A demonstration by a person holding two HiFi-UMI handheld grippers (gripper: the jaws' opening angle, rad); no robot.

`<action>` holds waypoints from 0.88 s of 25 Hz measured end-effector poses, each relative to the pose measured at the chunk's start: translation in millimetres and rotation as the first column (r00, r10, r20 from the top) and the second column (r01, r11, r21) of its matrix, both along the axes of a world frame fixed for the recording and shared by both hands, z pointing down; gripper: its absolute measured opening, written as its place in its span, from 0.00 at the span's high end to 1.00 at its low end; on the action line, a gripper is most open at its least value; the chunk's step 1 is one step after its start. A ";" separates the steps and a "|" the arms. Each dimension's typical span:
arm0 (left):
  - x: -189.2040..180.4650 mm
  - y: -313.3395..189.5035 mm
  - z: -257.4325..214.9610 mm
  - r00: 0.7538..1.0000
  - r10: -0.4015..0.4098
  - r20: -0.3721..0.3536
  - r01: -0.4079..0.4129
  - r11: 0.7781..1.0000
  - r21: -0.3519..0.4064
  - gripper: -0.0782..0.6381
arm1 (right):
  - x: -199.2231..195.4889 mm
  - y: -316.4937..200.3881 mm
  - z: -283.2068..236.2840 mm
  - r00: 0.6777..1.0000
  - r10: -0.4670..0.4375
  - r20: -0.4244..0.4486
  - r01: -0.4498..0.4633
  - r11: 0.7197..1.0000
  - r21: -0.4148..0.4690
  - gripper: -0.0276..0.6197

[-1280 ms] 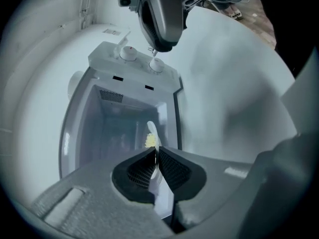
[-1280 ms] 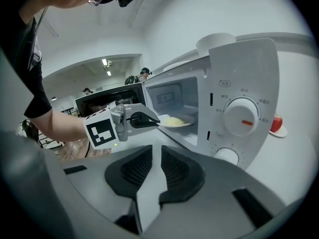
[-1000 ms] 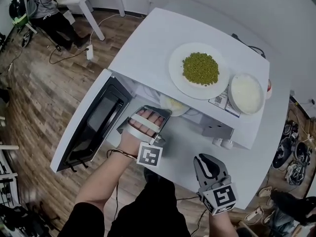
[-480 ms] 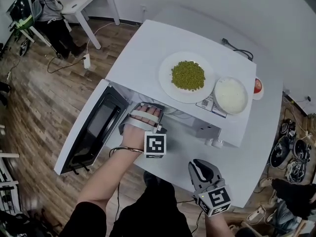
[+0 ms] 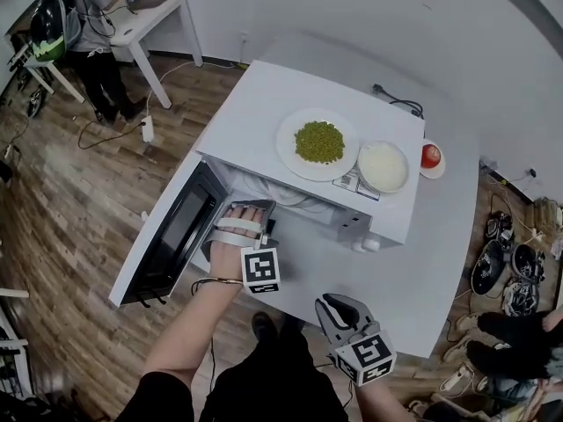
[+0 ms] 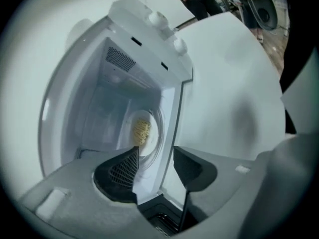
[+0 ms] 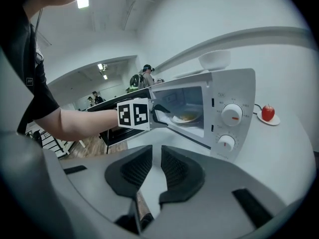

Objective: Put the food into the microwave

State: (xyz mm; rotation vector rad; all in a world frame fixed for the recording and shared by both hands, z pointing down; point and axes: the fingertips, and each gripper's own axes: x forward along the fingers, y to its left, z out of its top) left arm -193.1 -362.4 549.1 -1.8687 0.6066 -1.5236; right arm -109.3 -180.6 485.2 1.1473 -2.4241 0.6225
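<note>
The food (image 6: pixel 141 131), a yellowish heap on a pale plate, sits deep inside the microwave (image 5: pixel 264 112) on the round turntable. We see it again in the right gripper view (image 7: pixel 185 117) through the oven's mouth. The microwave stands on the white desk (image 5: pixel 440 236) with its door (image 5: pixel 171 236) swung fully open toward the wooden floor (image 5: pixel 70 200).

The left hand-held gripper (image 5: pixel 251 209) is at the mouth of the oven, pointing in and downward. Its jaws have just been opening and now stand wide (image 6: pixel 155 156), with nothing between the pads. The plate lies well beyond them, seen through the gap.

The right hand-held gripper (image 5: pixel 332 306) hovers above the desk's front part, well apart from the oven. Its jaws (image 7: pixel 156 153) are drawn to a narrow slit and carry nothing.

On the microwave's top we count 2 dishes: a plate (image 5: pixel 288 152) of green peas (image 5: pixel 318 141), and just beside it a bowl of white rice (image 5: pixel 361 167). A red apple (image 5: pixel 430 155) rests on a small saucer on the desk, near the oven's far right corner.
</note>
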 end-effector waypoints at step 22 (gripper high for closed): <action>-3.5 228.2 -178.0 0.579 -0.199 -0.790 -0.097 0.946 -0.309 0.63 | -49.5 61.6 -128.9 0.998 -0.058 0.033 0.051 0.983 0.177 0.87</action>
